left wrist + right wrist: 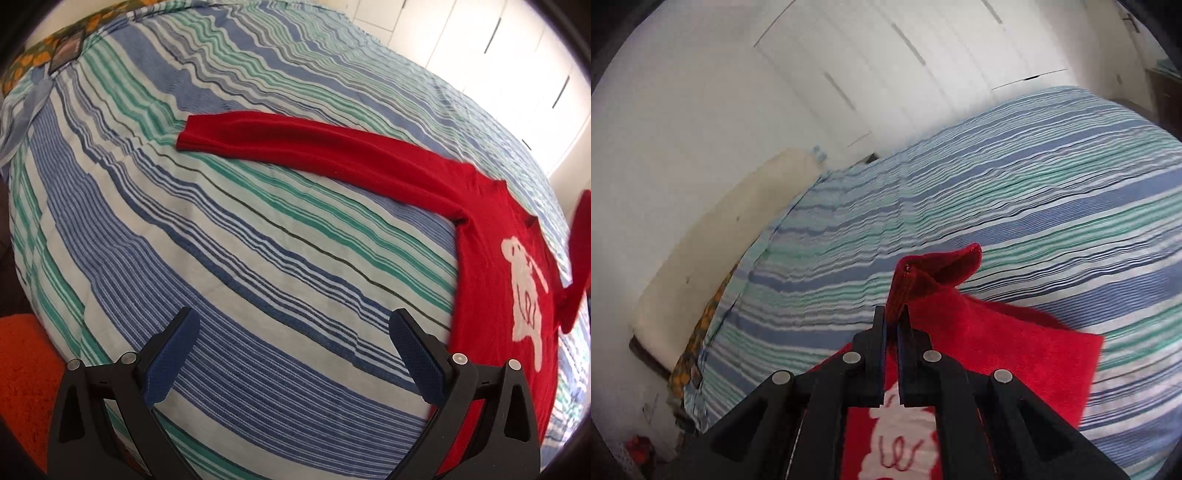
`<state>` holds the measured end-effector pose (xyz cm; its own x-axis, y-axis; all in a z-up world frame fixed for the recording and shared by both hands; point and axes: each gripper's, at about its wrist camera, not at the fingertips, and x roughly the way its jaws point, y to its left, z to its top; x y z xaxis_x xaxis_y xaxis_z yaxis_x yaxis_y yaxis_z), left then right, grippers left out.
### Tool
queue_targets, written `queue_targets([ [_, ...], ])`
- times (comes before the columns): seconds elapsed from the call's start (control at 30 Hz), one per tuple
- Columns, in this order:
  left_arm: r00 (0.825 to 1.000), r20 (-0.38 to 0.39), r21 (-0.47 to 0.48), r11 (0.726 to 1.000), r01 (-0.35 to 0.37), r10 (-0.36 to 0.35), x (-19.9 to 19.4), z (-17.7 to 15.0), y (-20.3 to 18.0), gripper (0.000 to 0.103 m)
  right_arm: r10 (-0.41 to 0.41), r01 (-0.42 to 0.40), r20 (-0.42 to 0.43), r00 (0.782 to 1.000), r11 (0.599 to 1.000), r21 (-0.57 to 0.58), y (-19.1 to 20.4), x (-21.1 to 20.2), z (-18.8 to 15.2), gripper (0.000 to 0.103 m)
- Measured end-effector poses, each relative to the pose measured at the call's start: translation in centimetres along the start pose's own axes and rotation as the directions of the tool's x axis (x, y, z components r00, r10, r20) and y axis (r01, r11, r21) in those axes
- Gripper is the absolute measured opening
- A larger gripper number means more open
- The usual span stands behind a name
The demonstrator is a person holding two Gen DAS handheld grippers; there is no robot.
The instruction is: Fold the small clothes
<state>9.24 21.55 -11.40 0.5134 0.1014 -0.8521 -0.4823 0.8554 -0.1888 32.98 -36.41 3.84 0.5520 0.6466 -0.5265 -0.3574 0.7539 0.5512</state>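
A small red sweater (491, 236) with a white figure on its front lies on the striped bed cover (258, 240). One long sleeve (295, 136) stretches flat to the left. My left gripper (295, 328) is open and empty, hovering over the cover just left of the sweater's body. In the right wrist view my right gripper (892, 317) is shut on the cuff of the other sleeve (934, 273) and holds it lifted above the sweater's body (1015, 354). That lifted sleeve also shows at the right edge of the left wrist view (580, 251).
The bed cover (1034, 184) fills most of both views. White wardrobe doors (886, 66) stand beyond the bed. An orange fuzzy item (26, 369) lies at the lower left. A patterned fabric (55, 48) sits at the far corner.
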Motion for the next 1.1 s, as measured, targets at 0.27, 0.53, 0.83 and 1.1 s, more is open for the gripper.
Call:
queue_targets([
  [0.27,0.999,-0.025,-0.043,0.999,0.019,-0.02,0.5,0.2,0.8,0.102,0.063,-0.063,-0.155,0.986,0.998,0.003,-1.4,5.0,-0.6,0.039],
  [0.53,0.999,-0.033,0.016,1.0,-0.005,0.006,1.1,0.0,-0.7,0.102,0.012,0.048,-0.245,0.969,0.971,0.235,-13.4,2.3,-1.7,0.039],
  [0.83,0.999,-0.039,0.039,0.999,-0.032,0.034,1.4,-0.4,-0.9,0.102,-0.299,0.394,-0.342,0.891,0.884,0.251,-21.4,2.1,-9.2,0.005],
  [1.1,0.998,-0.05,0.06,0.998,-0.036,0.039,1.7,-0.7,-1.3,0.102,-0.251,0.284,-0.295,0.922,0.956,0.075,-16.2,3.0,-5.6,0.01],
])
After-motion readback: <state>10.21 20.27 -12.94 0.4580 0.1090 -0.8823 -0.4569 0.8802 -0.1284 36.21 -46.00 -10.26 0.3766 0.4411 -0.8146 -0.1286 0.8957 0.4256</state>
